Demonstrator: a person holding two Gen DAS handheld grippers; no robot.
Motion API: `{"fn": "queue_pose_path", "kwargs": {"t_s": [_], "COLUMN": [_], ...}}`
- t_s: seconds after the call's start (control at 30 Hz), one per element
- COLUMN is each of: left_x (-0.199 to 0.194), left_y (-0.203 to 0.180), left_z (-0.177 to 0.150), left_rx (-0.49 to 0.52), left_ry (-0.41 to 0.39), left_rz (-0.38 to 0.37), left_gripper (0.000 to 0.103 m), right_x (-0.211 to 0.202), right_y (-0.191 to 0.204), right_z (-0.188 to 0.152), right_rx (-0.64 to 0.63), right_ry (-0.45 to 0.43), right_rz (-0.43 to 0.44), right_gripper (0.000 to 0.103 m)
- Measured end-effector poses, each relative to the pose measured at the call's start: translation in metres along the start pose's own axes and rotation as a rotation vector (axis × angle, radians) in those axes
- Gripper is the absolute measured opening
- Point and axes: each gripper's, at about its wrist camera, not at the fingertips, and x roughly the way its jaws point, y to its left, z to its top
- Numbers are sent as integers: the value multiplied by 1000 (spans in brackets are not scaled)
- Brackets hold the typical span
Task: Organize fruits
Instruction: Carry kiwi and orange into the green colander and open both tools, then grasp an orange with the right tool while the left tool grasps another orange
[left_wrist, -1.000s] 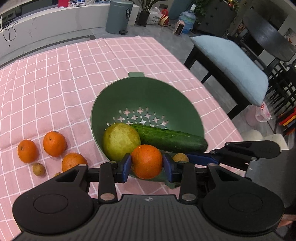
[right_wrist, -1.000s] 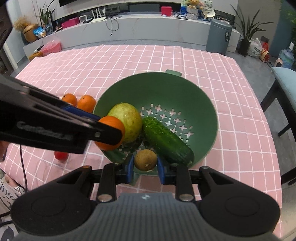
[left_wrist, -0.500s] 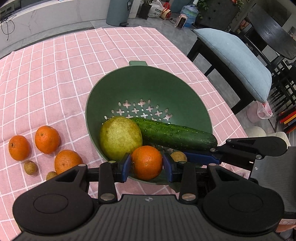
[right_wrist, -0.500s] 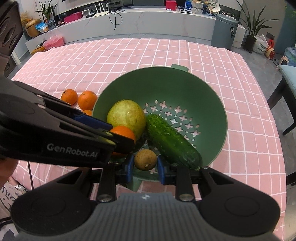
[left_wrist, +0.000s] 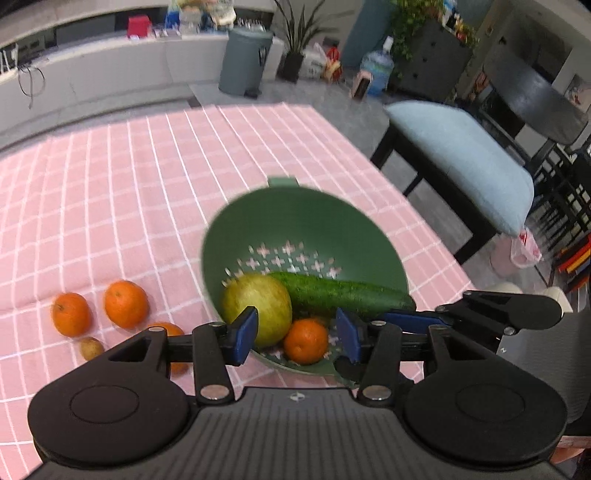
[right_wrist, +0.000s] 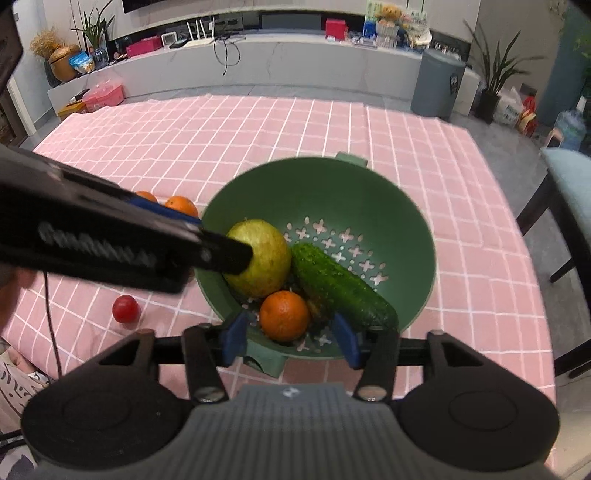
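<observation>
Resting in colander (right_wrist: 413, 221) — round, bright-skinned orange (right_wrist: 284, 315), w/ cucumber (right_wrist: 341, 286).

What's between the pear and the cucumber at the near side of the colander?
In the right wrist view, an orange lies in the colander, wedged between the pear and cucumber. A small brown fruit is tucked beside it.
</observation>
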Motion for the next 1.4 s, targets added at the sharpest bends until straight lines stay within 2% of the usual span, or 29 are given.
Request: {"fn": "queue_pose_path", "kwargs": {"t_s": [0.13, 0.23, 0.43, 0.73, 0.93, 1.13, 1.4], "left_x": [-20, -31, -45, -56, -52, -37, -11], "left_y": [7, 13, 39, 89, 124, 144, 152], "left_z": [-3, -7, -15, -29, -38, -46, -46], "left_rx": [0, 15, 5, -34, -84, -114, -51], "left_ry": [-56, -94, -133, -171, -180, -148, -78], "left_rz": [29, 67, 120, 165, 187, 197, 236], "left_gripper": [58, 58, 58, 58, 58, 58, 58], "right_x": [-13, -23, -31, -12, 8, 39, 76], "right_y": [7, 12, 25, 70, 98, 110, 117], "right_z": [-1, -1, 2, 22, 36, 43, 46], "right_rx": [-41, -26, 3, -112, -219, -330, -509], "right_ry": [-50, -104, -191, -235, -223, -154, -18], "right_rz": [-61, -78, -34, 58, 82, 91, 88], "right_gripper": [57, 57, 57, 54, 45, 37, 35]}}
